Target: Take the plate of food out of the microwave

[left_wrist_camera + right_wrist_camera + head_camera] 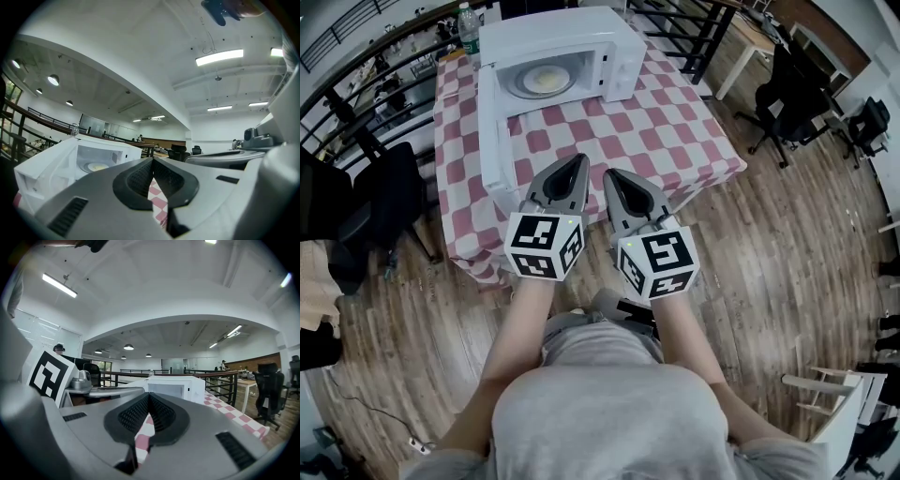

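Plate of food (546, 81) flat on the turntable inside the microwave (581, 36), at the far end of the table (675, 141), well ahead of both grippers. Seen from the left gripper view as a pale disc (97, 166) deep in the lit cavity, up and to the left of the jaw tips.

Left gripper (579, 159) pressed together, pads meeting along one seam, pinching only air. Right gripper (609, 176) likewise closed tight and empty, just beside the left one. Both held low over the near edge of the table, tips aimed toward the microwave, marker cubes toward the body.

Microwave door (492, 141) swung wide open on the left, reaching back along the table toward the near edge, its outer end just beside the left gripper. Red-and-white checked cloth (647, 122) lying between the jaw tips and the microwave mouth. Clear bottle (469, 28) behind the microwave's left corner. Black railing (366, 75) beyond the table, black office chairs (792, 94) well off to the right, on the wooden floor (750, 281).

Plate round, so without a long axis; lying level, face up, with a pale flat round of food at its middle. Microwave mouth facing the grippers.
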Motion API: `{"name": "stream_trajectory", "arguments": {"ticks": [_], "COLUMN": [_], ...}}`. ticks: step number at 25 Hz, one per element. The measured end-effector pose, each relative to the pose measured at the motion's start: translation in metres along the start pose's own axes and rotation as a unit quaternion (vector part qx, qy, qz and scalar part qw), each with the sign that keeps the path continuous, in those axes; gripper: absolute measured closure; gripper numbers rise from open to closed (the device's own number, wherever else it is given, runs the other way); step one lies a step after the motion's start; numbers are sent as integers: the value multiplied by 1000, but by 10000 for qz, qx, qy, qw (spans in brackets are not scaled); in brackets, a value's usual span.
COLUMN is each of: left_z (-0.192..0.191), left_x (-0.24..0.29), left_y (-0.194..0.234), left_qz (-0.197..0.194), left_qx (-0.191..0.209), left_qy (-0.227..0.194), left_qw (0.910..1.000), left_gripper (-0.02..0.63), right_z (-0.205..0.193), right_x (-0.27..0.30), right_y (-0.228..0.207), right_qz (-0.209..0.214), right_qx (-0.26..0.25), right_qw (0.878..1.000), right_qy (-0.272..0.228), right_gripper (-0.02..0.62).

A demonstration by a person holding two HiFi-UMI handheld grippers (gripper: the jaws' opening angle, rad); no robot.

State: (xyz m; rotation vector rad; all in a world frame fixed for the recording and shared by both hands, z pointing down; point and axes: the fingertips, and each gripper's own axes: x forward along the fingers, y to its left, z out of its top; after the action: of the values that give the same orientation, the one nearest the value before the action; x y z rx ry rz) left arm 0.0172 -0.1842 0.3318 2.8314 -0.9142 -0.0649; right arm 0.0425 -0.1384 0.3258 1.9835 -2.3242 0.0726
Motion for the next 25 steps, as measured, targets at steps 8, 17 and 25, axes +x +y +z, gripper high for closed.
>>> {"name": "stream_trajectory", "arguments": {"ticks": [8, 17, 25], "left_z": [-8, -13, -13], "left_x": [41, 95, 135], "left_y": [9, 27, 55], "left_qz": [166, 321, 622], "left_qx": [66, 8, -37], "left_qy": [134, 264, 293], "left_qw": [9998, 9991, 9976], "left_gripper": [603, 603, 603], "right_z": [-6, -5, -4], "right_x": [21, 74, 120], "right_y": [-35, -77, -103], "right_qz": [144, 393, 701], "right_qx": [53, 197, 223], "right_qw": [9999, 9990, 9973], "right_qy": [1, 12, 47], "right_gripper": [569, 569, 569]}}
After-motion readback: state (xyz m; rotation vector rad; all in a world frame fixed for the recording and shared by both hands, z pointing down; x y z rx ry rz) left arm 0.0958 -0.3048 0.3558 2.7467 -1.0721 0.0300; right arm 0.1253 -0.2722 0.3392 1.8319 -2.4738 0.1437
